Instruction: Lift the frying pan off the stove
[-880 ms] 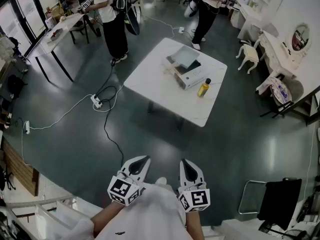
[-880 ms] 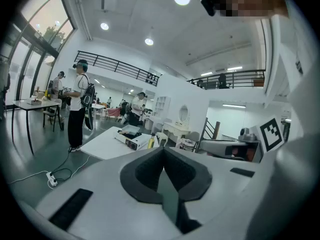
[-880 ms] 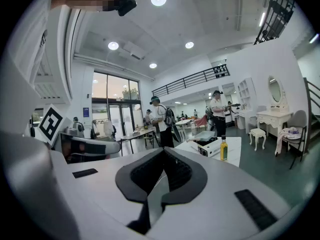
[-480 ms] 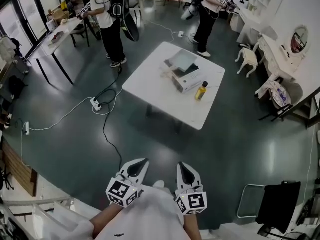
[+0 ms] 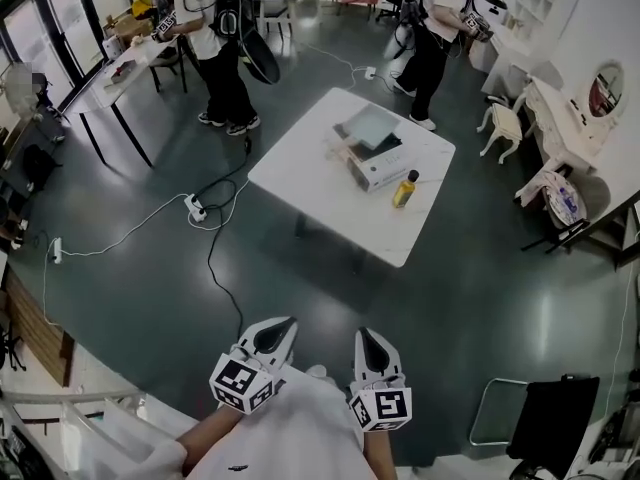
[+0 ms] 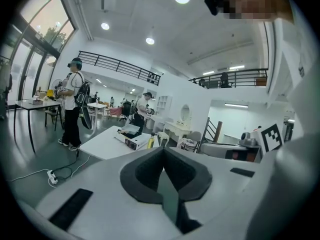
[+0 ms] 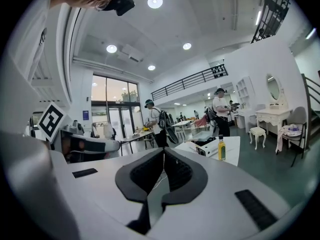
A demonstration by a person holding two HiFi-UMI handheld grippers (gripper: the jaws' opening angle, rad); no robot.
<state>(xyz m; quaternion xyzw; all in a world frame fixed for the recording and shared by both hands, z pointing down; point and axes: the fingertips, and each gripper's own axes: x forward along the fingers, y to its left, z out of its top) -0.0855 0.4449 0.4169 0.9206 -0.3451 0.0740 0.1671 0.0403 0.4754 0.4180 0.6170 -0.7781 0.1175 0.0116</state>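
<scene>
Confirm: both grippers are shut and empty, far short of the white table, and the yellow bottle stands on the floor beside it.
One point is wrong: the yellow bottle stands on the white table, not on the floor, as the head view shows. The left gripper and right gripper are indeed shut, empty and far short of it.

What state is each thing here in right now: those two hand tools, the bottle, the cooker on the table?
Left gripper: jaws shut, nothing between them.
Right gripper: jaws shut, nothing between them.
Bottle: upright, capped, on the white table.
Stove: on the same table, untouched, far from both grippers.
</scene>
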